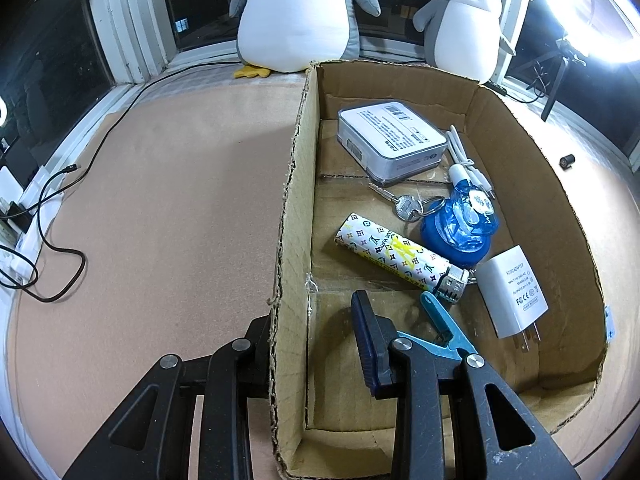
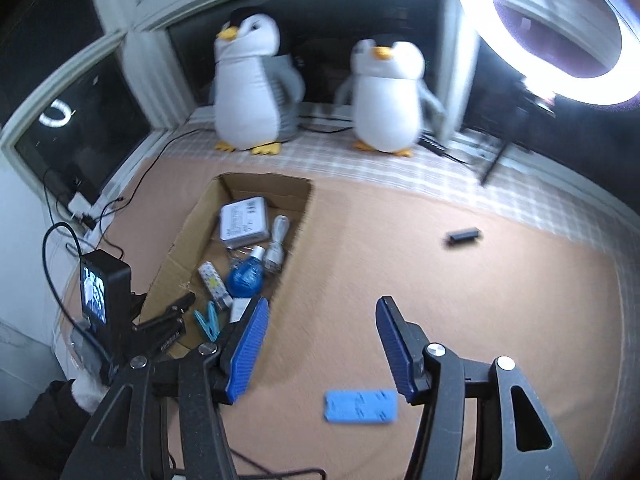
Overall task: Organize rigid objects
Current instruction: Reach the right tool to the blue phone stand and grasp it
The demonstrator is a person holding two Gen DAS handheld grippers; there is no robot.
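In the left wrist view, an open brown cardboard box [image 1: 536, 216] lies on a peach-coloured mat [image 1: 180, 200]. The left gripper [image 1: 310, 322] is clenched on the box's left wall, one finger outside and one inside. In the box, at its far end, lies a flat white-and-clear plastic case [image 1: 390, 140] with a barcode label; just right of the case is a coiled white cable [image 1: 460, 148]. Nearer the box's middle are a silver key on a ring [image 1: 404, 206], a blue translucent bottle [image 1: 460, 228], and a white patterned cylinder lighter [image 1: 396, 254]. At the box's near end lie a teal plastic clothespin [image 1: 444, 326] and a white plug block [image 1: 512, 292] printed "AC/DC ADAPTER", with an "FC CE" line. Beyond the box, two plush penguins [image 1: 296, 16] sit before dark windows.

In the right wrist view, blurred, the right gripper [image 2: 320, 344] hangs released over the mat right of the box, nothing between its blue pads [image 2: 246, 352]. A blue rectangular block [image 2: 360, 406] lies on the mat, right of the box and beneath the gripper. A small black oblong object [image 2: 464, 235] lies well right of the box. A lit ring light [image 2: 560, 28] stands beyond the box at the far right.
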